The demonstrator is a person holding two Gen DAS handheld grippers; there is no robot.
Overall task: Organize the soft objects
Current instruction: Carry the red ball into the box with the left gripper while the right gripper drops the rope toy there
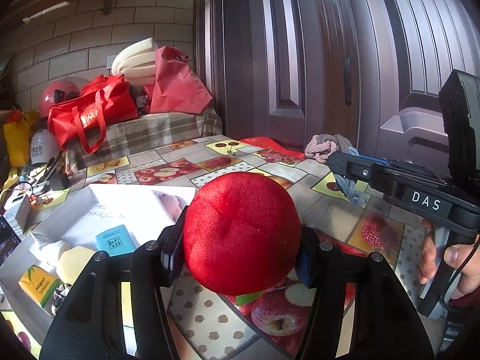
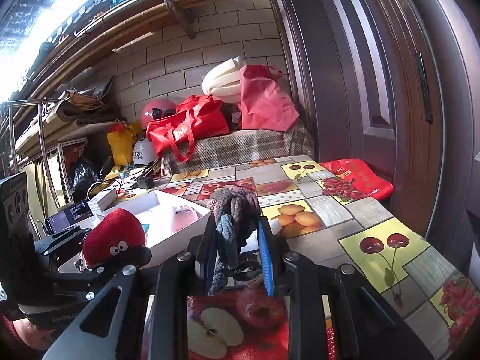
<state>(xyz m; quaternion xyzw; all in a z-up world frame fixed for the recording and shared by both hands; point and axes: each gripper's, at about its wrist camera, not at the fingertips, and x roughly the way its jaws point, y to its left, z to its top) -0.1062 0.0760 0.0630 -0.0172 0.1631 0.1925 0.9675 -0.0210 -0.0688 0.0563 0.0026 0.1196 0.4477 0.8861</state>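
fruit-print table (image 1: 186, 162), white box (image 1: 99, 198) holding tissue packs (image 1: 39, 285), pink plush (image 2: 186, 216)

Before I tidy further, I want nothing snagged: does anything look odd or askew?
Nothing is spilled or damaged. One oddity: the knotted cloth bundle in the right tongs is gripped off-centre, a blue-grey strand dangling loose below. The red plush toy sits squarely in the left tongs.

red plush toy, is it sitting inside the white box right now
No, the red plush toy is clamped between the left tongs, above the tablecloth and beside the white box.
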